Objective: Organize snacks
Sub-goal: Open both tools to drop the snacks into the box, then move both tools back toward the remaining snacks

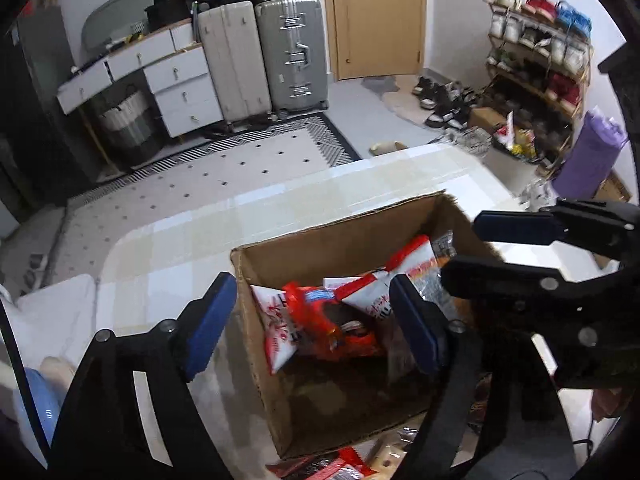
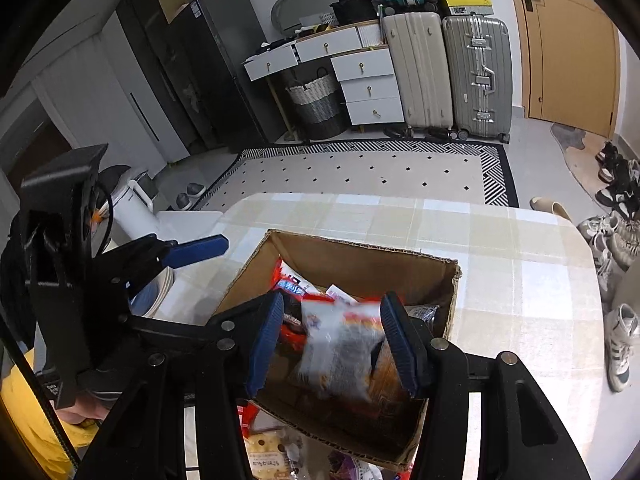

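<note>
An open cardboard box (image 1: 360, 236) stands on the table with several snack packets in it. My left gripper (image 1: 314, 322) hangs open over the box's left side, with nothing pressed between its blue pads. Below it an orange-red packet (image 1: 320, 316) lies on red-and-white packets (image 1: 276, 320). My right gripper (image 2: 334, 340) is shut on a clear packet with dark contents (image 2: 340, 348), held just above the box (image 2: 360, 264). In the left wrist view the right gripper (image 1: 462, 250) reaches in from the right. One left finger (image 2: 196, 250) shows at the left of the right wrist view.
A pale checked cloth covers the table (image 1: 280, 208). Loose snack packets (image 2: 264, 456) lie on it in front of the box. A white appliance (image 2: 136, 212) stands left of the table. Suitcases (image 1: 288, 56), drawers and a shoe rack (image 1: 536, 68) line the far walls.
</note>
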Motion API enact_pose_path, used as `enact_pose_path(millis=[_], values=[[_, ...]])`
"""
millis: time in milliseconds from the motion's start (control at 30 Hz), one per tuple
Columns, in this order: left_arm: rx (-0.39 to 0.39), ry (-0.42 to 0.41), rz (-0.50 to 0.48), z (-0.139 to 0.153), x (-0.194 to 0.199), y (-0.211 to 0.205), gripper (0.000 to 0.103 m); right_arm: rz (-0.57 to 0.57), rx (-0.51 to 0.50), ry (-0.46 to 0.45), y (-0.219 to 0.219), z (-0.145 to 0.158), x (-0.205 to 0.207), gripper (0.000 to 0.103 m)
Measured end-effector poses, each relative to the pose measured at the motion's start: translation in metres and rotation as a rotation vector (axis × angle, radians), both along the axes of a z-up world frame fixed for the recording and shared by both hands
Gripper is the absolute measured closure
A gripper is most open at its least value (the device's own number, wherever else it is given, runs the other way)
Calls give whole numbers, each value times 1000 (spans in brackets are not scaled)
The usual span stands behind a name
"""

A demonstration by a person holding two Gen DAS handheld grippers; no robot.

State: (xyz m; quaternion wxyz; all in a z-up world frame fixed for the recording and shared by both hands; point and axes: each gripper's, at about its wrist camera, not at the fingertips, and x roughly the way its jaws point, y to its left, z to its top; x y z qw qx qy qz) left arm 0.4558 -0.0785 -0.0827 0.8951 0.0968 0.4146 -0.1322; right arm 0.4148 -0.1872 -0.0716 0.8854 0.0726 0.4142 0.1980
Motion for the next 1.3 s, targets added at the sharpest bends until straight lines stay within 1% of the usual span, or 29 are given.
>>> enact_pose_path(millis=[100, 367, 500, 633, 667, 700, 733, 767, 800, 833, 867, 900, 967, 1067, 1133, 1233, 1300], values=[[12, -11, 9, 4, -3, 4, 26, -4, 9, -10, 0, 4, -4, 51], [-9, -24, 13, 24, -27, 10, 25, -8, 15, -41, 1, 24, -23, 51], [-24, -53, 22, 43, -50, 13, 24, -9, 11, -85, 2, 45, -45, 50], [-50, -102, 33, 73, -82, 16, 22, 0, 12, -131, 5, 69, -74, 48], [-52, -120, 38, 83, -89, 18, 22, 3, 4, -157, 6, 79, -86, 43], [-57, -134, 37, 91, -96, 19, 20, 7, 1, -178, 6, 87, -97, 32], [-59, -151, 27, 100, -107, 20, 19, 9, 2, -195, 5, 93, -105, 26], [-52, -187, 9, 108, -121, 22, 19, 8, 9, -233, 4, 103, -121, 18], [-41, -213, 11, 114, -131, 23, 17, 5, 19, -262, 1, 109, -132, 15], [-11, -249, 21, 120, -146, 25, 15, 3, 32, -296, -1, 116, -148, 14], [1, -271, 24, 124, -158, 26, 12, 4, 36, -316, -2, 120, -162, 14], [-3, -284, 22, 128, -168, 28, 6, 7, 40, -338, -3, 124, -175, 13], [-24, -326, 27, 135, -199, 34, 1, 5, 43, -377, -4, 129, -198, 10], [-55, -374, 41, 143, -243, 41, 1, -4, 54, -455, -6, 129, -243, 4], [-69, -396, 60, 142, -269, 44, 1, -17, 66, -492, -9, 125, -265, 2], [-79, -415, 66, 135, -308, 44, 0, -29, 71, -537, -11, 111, -300, 1], [-83, -424, 63, 126, -328, 45, 1, -36, 66, -564, -10, 96, -323, 1]])
